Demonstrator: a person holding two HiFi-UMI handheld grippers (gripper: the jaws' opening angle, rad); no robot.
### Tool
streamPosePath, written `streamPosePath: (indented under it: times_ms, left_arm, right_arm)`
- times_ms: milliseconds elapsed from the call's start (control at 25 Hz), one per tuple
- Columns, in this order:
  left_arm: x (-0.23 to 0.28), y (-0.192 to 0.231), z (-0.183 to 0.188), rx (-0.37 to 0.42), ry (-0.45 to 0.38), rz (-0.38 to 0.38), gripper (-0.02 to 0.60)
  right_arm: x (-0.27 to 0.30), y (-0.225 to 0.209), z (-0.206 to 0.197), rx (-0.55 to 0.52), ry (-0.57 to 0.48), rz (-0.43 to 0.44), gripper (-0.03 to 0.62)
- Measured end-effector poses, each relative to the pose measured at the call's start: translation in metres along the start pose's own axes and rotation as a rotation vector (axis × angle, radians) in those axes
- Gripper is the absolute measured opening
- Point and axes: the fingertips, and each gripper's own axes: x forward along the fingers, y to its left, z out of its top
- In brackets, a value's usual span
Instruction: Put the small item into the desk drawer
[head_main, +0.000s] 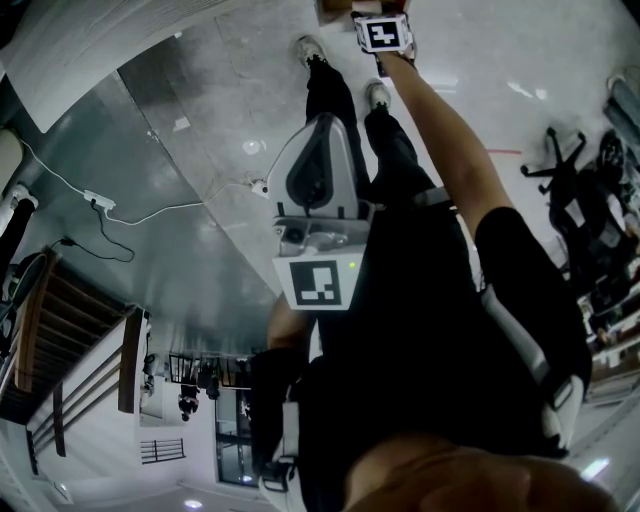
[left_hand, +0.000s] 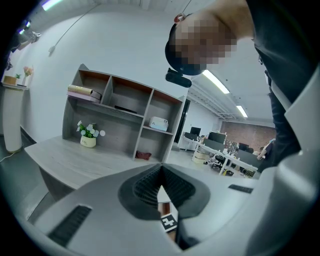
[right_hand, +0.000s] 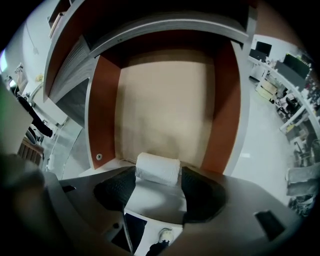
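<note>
White and soft-looking, the small roll (right_hand: 158, 167) sits clamped between the jaws of our right gripper (right_hand: 157, 180), held over the open drawer (right_hand: 167, 110) with its pale floor and reddish-brown sides. Our left gripper (left_hand: 161, 172) has its jaws pressed together on nothing, facing the desk (left_hand: 75, 157) and shelf unit (left_hand: 125, 112) — the flower pot's (left_hand: 88, 141) print is too small to read

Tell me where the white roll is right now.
Right gripper view, centre: the white roll is clamped in the right gripper, held over the tan floor of the open drawer.
</note>
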Motion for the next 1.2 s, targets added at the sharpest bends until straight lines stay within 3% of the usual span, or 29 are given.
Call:
streamPosePath:
  times_ms: [520,720,960,1080,1200]
  left_arm:
    - [-0.007,-0.019,0.003,0.004,-0.023,-0.011,-0.005]
    - [-0.013,-0.029,0.009,0.007,-0.034,-0.015,-0.005]
    - [-0.024,-0.039,0.015,0.017,-0.050,-0.017,-0.005]
    - [-0.029,-0.044,0.019,0.024,-0.061,-0.016,-0.005]
    - [-0.036,-0.050,0.024,0.025,-0.075,-0.012,-0.005]
  right_arm:
    - [-0.021,0.007,0.004,0.027,-0.060,0.057,0.267]
    - [-0.041,-0.019,0.018,-0.029,-0.119,-0.049,0.267]
    - [-0.066,-0.018,0.015,-0.010,-0.136,-0.026,0.264]
    - [-0.080,-0.016,0.016,0.003,-0.154,-0.013,0.226]
    - [-0.094,-0.014,0.016,-0.004,-0.173,-0.010,0.150]
